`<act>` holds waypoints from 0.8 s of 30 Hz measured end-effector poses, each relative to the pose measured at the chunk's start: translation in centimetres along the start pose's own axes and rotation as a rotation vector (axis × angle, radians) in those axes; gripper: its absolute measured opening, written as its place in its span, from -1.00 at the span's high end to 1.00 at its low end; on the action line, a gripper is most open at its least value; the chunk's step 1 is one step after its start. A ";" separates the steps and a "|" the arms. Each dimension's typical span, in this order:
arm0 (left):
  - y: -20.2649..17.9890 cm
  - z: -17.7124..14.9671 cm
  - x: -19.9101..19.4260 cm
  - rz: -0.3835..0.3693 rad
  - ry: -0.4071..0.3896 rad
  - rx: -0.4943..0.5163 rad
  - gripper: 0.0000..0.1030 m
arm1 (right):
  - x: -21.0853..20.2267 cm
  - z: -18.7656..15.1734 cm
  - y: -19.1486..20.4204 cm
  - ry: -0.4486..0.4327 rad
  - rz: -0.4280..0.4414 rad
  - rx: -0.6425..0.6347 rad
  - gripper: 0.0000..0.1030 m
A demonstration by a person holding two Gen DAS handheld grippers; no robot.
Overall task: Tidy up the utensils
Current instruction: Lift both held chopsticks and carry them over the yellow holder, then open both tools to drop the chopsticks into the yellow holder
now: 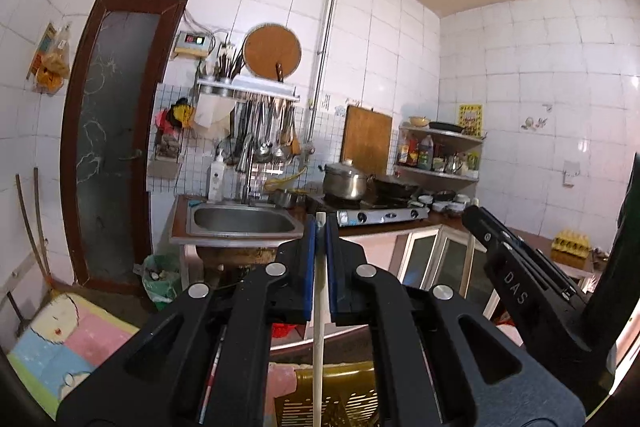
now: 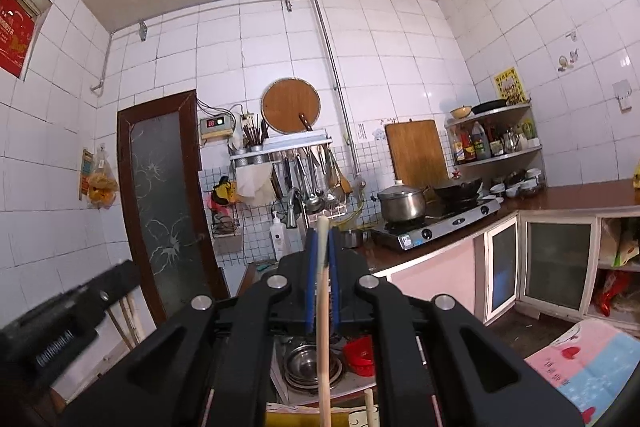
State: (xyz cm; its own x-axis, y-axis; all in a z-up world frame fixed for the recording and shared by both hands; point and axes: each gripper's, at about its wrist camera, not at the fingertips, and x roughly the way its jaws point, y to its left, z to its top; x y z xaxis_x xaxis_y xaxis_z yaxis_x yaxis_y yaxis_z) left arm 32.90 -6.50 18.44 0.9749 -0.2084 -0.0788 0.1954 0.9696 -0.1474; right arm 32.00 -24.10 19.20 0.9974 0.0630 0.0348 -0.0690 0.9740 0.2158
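White-tiled kitchen fills both views: steel sink [image 1: 242, 221] left of centre in the left wrist view, gas stove [image 2: 436, 223] with a lidded steel pot [image 2: 401, 203] at mid right in the right wrist view, utensil rack [image 2: 280, 147] on the back wall.

Left gripper [image 1: 320, 227] is clamped narrow on a pale chopstick [image 1: 319, 327], which runs from lower centre up to the blue pads. Right gripper [image 2: 322, 239] is likewise pinched on a second chopstick [image 2: 323, 327], tip poking just above the pads. Both are held high, well apart from the counter.

Risks (my read): each stick is thin, smooth and round, gripped near one end, so it could pivot or slide out between the pads on a quick swing. The two grippers sit near each other, so a bump is possible. The long free ends could snag the yellow slotted basket [image 1: 340, 399] at the bottom of frame.

Materials: light wood or bamboo sticks, rubbery blue pads, matte black plastic fingers, glossy tile, brushed steel.
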 end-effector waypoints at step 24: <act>3.2 -2.2 -5.6 0.086 0.107 0.041 -0.90 | -5.0 -5.5 -2.9 0.285 -0.082 -0.152 -0.15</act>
State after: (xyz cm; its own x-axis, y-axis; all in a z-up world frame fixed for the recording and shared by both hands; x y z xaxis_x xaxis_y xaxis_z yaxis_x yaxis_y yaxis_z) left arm 27.84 -2.46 16.27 0.9717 -0.1350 -0.1938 0.1184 0.9884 -0.0949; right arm 27.34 -26.01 13.02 0.9666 0.0207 -0.2555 -0.0061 0.9983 0.0581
